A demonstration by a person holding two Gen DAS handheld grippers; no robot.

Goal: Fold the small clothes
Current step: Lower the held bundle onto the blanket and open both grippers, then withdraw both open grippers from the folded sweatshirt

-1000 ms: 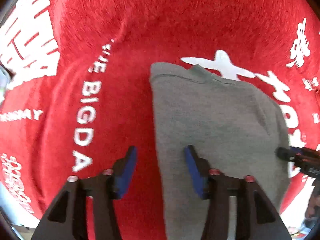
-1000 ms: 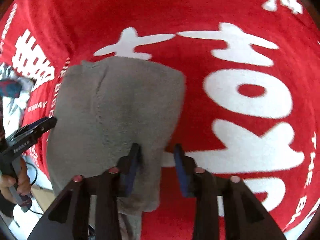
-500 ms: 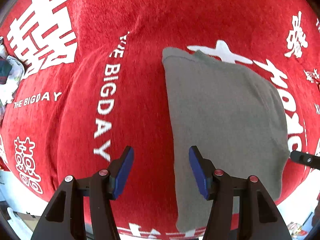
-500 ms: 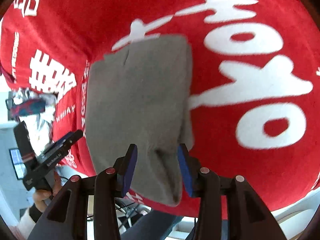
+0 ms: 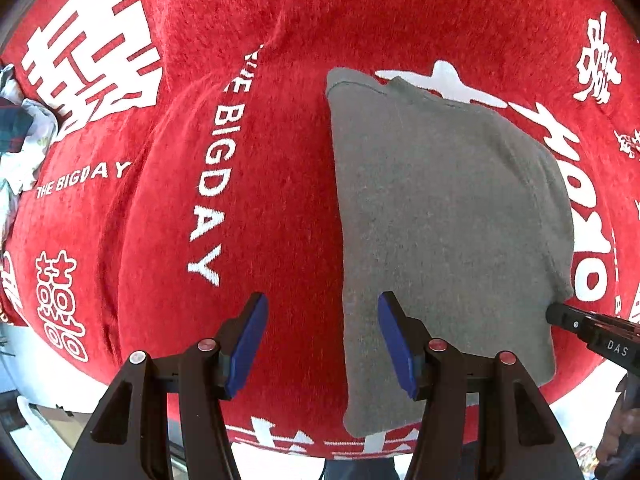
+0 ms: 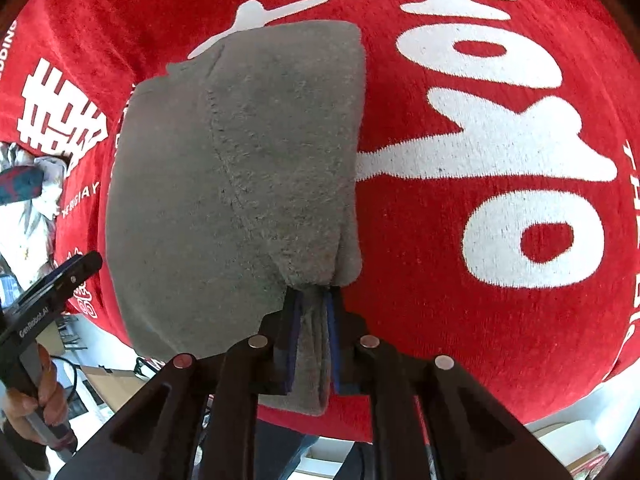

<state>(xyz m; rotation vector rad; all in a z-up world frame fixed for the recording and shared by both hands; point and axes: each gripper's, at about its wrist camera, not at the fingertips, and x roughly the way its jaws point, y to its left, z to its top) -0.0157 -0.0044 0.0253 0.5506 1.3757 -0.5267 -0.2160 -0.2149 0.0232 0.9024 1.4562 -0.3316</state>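
two grippers worked a folded grey knit garment [image 5: 444,216] lying on the red printed cloth [image 5: 280,208]. right gripper [image 6: 312,320] was closing on its near corner, likely for another fold; left gripper [image 5: 320,336] hovered wide, empty.

Grey knitted cloth garment [image 5: 440,220]: matt, soft, slightly fuzzy nap; stitched seam line visible along one side in the right wrist view [image 6: 224,168]; folded edges thick and rounded.

Red plush cloth cover [image 5: 280,20] over the worktop: short velvety pile, matt, with flat white printed lettering; some rippling in the fabric.

Left tool [image 5: 322,340]: black arms of matt hard plastic, small shiny metal discs on the knuckles, blue pads smooth with a faint sheen.

Right tool [image 6: 312,320]: same black matt plastic and blue pads, closing with the grey cloth bunched between them.
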